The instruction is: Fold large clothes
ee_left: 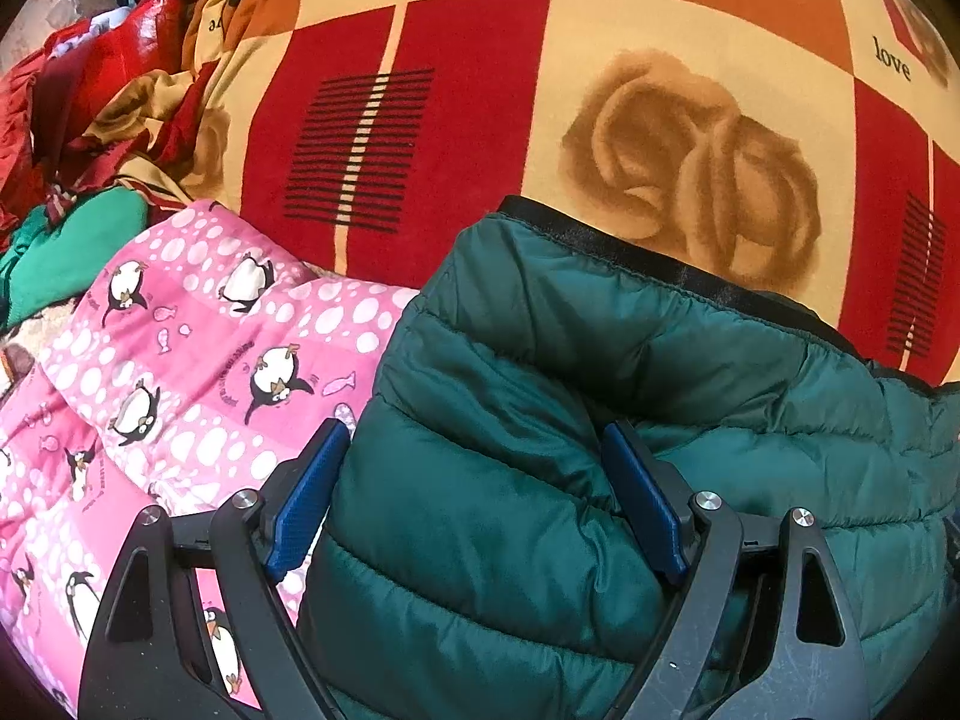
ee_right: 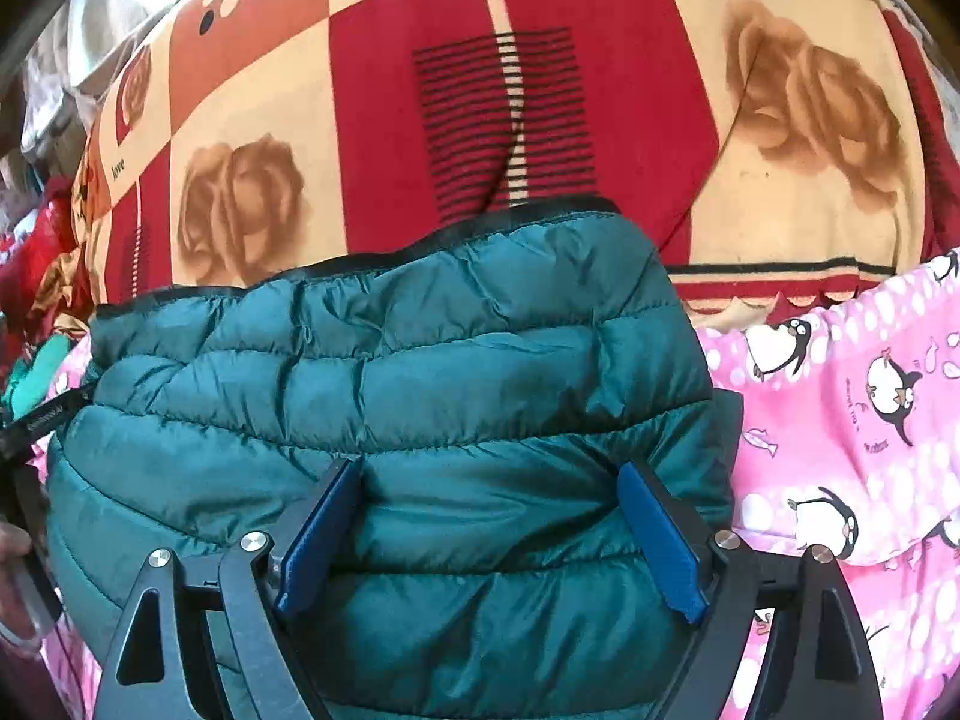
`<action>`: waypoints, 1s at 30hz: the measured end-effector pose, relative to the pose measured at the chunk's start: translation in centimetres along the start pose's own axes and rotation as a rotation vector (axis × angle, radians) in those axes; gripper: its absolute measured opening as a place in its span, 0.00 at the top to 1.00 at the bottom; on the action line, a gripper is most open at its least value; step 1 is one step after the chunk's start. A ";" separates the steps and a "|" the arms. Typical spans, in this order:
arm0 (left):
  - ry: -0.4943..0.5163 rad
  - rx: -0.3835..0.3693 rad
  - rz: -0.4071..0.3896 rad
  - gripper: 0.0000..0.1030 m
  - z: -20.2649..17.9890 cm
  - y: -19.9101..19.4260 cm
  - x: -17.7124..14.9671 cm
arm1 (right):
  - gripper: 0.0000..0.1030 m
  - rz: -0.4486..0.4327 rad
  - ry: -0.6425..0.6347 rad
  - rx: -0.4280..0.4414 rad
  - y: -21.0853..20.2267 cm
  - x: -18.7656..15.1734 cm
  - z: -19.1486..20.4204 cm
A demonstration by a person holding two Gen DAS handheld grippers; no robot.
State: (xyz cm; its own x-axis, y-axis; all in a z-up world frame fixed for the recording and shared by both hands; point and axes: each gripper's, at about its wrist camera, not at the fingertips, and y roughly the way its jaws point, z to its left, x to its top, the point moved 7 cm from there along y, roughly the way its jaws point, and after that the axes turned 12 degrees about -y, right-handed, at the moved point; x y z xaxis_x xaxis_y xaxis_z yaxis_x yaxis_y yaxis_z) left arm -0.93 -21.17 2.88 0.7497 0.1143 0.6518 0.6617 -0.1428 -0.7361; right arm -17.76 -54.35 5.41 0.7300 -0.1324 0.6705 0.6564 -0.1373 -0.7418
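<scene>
While both pairs of blue-padded fingers stand wide apart, neither clamps anything. Seen through its own camera, the left gripper (ee_left: 474,495) hangs over the dark green quilted puffer jacket (ee_left: 600,420), its left pad (ee_left: 309,498) at the jacket's left edge and its right pad (ee_left: 645,504) over the padded fabric; whether the pads press the cloth cannot be told. Through the other camera the right gripper (ee_right: 489,534) likewise straddles a bulge of the same jacket (ee_right: 390,372), with both pads (ee_right: 321,534) over the stitched channels near its lower middle.

That jacket lies folded into a thick bundle, its black-trimmed edge (ee_right: 372,246) on the far side. Under and beside it spreads a pink quilted blanket printed with penguins and white dots (ee_left: 180,372), showing to the left in the left view and to the right (ee_right: 852,432) in the right view. Beyond both lies a plush red, orange and cream blanket with brown roses and the word "love" (ee_left: 468,120), filling the far part of each view. At the far left sits a heap of red and bright green clothes (ee_left: 78,180). A black strap with small lettering (ee_right: 42,420) crosses the left edge of the right view.
</scene>
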 end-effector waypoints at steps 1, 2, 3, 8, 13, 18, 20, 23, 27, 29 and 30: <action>0.000 0.001 -0.001 0.16 0.0 0.0 0.0 | 0.17 0.003 0.005 0.001 -0.2 0.1 0.0; 0.001 0.002 -0.001 0.16 0.0 0.0 0.0 | 0.17 0.002 0.011 0.003 -0.4 0.1 0.0; 0.001 0.003 -0.002 0.16 0.0 0.0 0.0 | 0.17 -0.001 0.016 0.005 -0.7 0.1 0.0; 0.000 0.008 -0.005 0.16 0.0 -0.2 -0.1 | 0.17 -0.047 0.038 0.009 -2.7 0.2 -0.1; 0.002 0.016 -0.010 0.16 0.0 -0.4 -0.2 | 0.17 -0.008 0.029 -0.028 -1.9 -1.2 -0.6; 0.008 0.023 -0.019 0.16 0.0 -0.9 -0.5 | 0.12 0.005 0.020 -0.046 -1.2 -2.1 -0.8; 0.006 0.022 -0.022 0.16 0.0 -1.0 -0.6 | 0.12 0.006 0.022 -0.050 -1.4 -2.3 -0.8; -0.001 0.017 -0.019 0.16 0.1 -1.1 -0.7 | 0.12 0.009 0.025 -0.052 -2.1 -2.5 -0.9; -0.009 0.012 -0.019 0.16 0.3 -1.3 -0.9 | 0.12 -0.004 0.014 -0.066 -3.1 -2.5 -0.7; -0.011 0.012 -0.019 0.16 0.3 -1.3 -1.0 | 0.12 -0.009 0.005 -0.069 -3.5 -2.5 -0.5; -0.011 0.013 -0.018 0.16 0.3 -1.3 -1.0 | 0.12 -0.009 0.004 -0.069 -3.7 -2.5 -0.5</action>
State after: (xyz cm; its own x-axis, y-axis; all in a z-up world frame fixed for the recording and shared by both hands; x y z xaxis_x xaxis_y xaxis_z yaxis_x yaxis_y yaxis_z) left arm -2.59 -20.80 3.14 0.7378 0.1279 0.6628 0.6750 -0.1282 -0.7266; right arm -22.12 -53.97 6.52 0.7234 -0.1346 0.6772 0.6481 -0.2057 -0.7332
